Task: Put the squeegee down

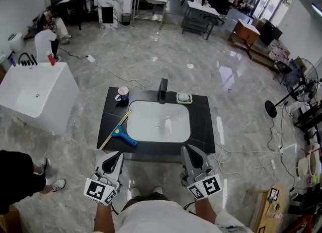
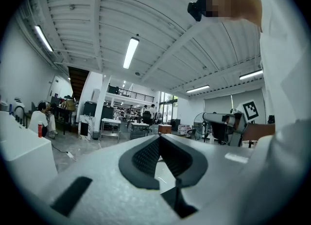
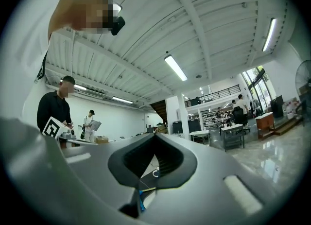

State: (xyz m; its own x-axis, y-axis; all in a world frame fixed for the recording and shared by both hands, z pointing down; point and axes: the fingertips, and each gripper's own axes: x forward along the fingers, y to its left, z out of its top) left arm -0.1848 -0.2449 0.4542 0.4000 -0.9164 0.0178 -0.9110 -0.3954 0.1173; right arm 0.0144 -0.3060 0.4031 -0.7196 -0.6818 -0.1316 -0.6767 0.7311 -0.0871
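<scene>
We see the squeegee (image 1: 119, 135) flat on the tabletop (image 1: 202, 126), just left of the sink (image 1: 151, 127). Left claw (image 1: 114, 155) and right claw (image 1: 189, 150) are clenched empty, on the sink's near side.

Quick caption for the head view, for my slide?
Squeegee lies on the counter beside the basin; left gripper and right gripper shut, empty.

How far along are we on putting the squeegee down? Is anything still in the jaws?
Done: the squeegee lies flat on the black countertop, just left of the white basin, and neither gripper touches it. In hand: nothing. The left gripper and right gripper sit short of the counter's near edge, jaws shut and empty. Left: nothing visible for this task.
</scene>
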